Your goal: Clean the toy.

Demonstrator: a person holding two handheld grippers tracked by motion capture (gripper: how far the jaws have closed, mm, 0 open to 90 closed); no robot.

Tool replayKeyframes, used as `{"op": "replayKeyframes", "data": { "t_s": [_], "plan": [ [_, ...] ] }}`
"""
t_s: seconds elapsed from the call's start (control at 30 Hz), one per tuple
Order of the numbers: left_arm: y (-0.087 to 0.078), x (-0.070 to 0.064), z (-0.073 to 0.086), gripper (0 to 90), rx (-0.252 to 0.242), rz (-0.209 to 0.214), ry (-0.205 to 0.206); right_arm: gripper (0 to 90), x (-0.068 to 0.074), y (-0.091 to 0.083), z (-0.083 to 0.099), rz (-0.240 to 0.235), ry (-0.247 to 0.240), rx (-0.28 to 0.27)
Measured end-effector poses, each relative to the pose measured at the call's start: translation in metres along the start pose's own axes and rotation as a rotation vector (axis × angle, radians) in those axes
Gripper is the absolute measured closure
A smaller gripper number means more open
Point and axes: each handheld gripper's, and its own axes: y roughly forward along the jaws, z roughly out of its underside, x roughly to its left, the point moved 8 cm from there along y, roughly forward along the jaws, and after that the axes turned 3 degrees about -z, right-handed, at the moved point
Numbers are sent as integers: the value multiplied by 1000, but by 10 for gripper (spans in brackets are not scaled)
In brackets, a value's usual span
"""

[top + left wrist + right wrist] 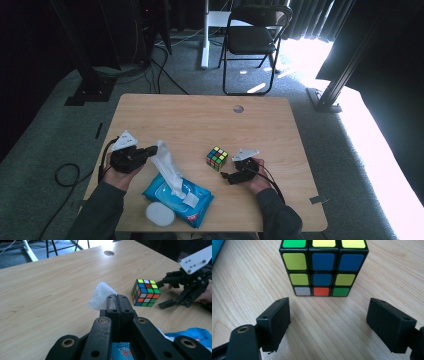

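Left tongs point(117, 300): clamped on a wipe point(101, 296), half drawn from the pack point(177, 195).
Right tongs point(328, 322): spread before the cube point(323, 267), ungrasped.

Light wooden table point(200, 117) with cable hole point(238, 108); on it: scrambled puzzle cube point(217, 158), blue wet-wipe pack point(177, 197), white round lid point(160, 214).

White wet wipe point(167, 167) half-pulled, standing up out of blue wipes pack point(178, 195) lying flat near table's front edge. Scrambled Rubik's cube point(217, 158) sits flat on the wood, well right of pack.
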Motion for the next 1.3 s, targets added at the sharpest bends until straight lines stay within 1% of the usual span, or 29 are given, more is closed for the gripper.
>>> {"op": "replayKeyframes", "data": {
  "t_s": [0.27,0.47,0.67,0.83,1.0,1.13,1.3],
  "plan": [
    [-8,7,-1,897,-17,-16,-16,190,0,0,0,0,0,0],
    [-14,12,-3,897,-37,-39,-17,190,0,0,0,0,0,0],
    [-16,16,-2,897,-43,-46,-31,190,0,0,0,0,0,0],
    [-19,18,-2,897,-46,-52,-30,190,0,0,0,0,1,0],
    [-26,24,-4,897,-70,-58,-55,190,0,0,0,0,0,0],
    [-27,23,-3,897,-68,-47,-53,190,0,0,0,0,0,-1],
    [-21,14,0,895,-47,-25,-35,190,0,0,0,0,0,0]
  ]
}}
